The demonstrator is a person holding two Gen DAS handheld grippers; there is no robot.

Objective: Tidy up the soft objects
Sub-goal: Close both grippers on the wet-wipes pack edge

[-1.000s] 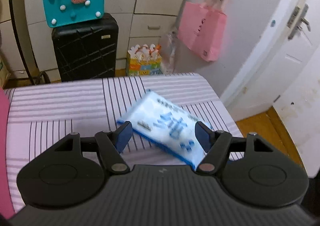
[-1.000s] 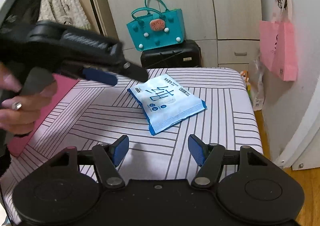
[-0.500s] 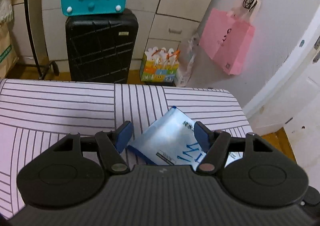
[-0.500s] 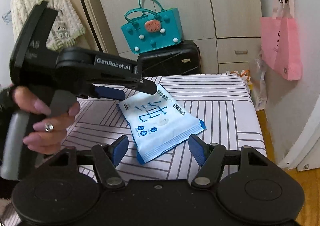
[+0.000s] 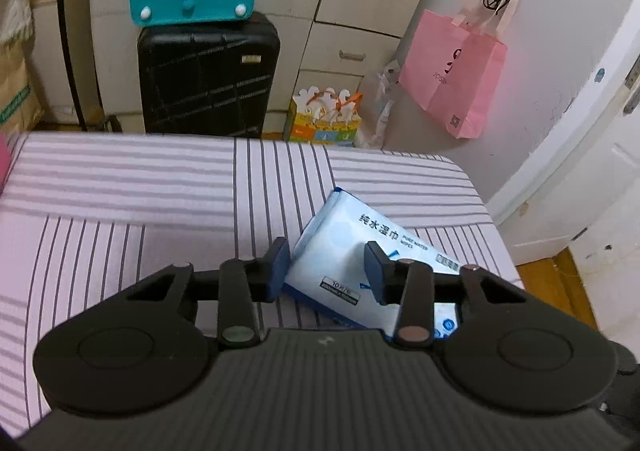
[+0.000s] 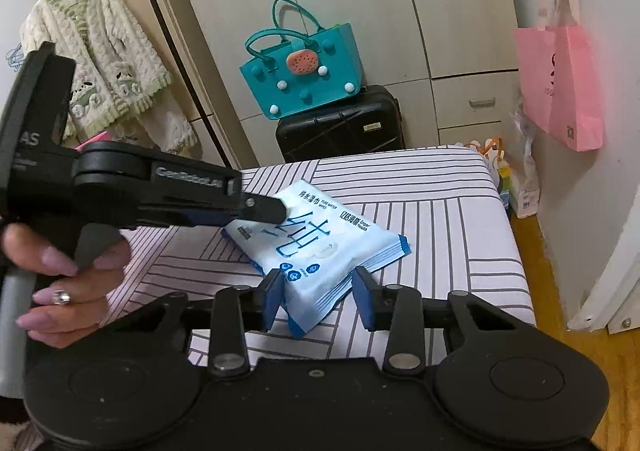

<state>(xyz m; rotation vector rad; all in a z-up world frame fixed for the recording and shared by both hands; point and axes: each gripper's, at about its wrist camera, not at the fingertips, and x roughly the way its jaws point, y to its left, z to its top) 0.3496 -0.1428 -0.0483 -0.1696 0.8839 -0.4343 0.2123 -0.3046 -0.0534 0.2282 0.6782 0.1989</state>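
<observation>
The pack of wet wipes [image 6: 320, 239] lies on the striped bed [image 6: 448, 211], toward its 3 o'clock edge. At 12 o'clock behind the bed stands a suitcase [image 6: 340, 127] with a tote bag [image 6: 304, 79] on top. A paper bag [image 6: 560, 87] hangs on the wall at 2 o'clock. A cardigan [image 6: 100, 59] hangs at 10 o'clock.

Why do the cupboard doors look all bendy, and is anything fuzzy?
Right wrist view: the fisheye lens bows the cupboard doors, and the left gripper looks slightly soft; left wrist view: the door frame curves too, and the wipes pack is fairly sharp.
</observation>
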